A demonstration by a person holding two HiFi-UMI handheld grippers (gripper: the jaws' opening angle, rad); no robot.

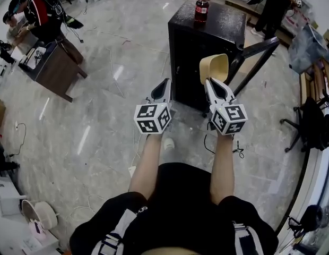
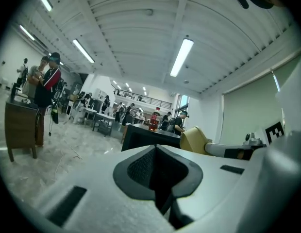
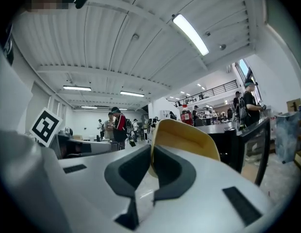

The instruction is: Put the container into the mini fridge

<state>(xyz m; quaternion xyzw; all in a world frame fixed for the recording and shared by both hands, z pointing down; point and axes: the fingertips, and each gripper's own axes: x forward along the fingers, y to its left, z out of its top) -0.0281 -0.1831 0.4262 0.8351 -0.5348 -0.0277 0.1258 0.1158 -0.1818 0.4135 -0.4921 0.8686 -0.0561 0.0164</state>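
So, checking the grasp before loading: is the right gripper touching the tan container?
Touching. In the right gripper view, the right gripper pinches the container by its rim, with both jaws against it and no gap.

The pale tan plastic container [image 1: 214, 68] looks yellower inside. The boxy metal mini fridge [image 1: 207, 41] is black, its top speckled white. The plastic cola bottle [image 1: 201, 8] is dark brown with a red cap and label. The left gripper [image 1: 165, 82] and right gripper [image 1: 209, 81] are white, with dark grey pads and black-and-white marker cubes. The polished stone floor [image 1: 101, 94] is grey with pale veins.
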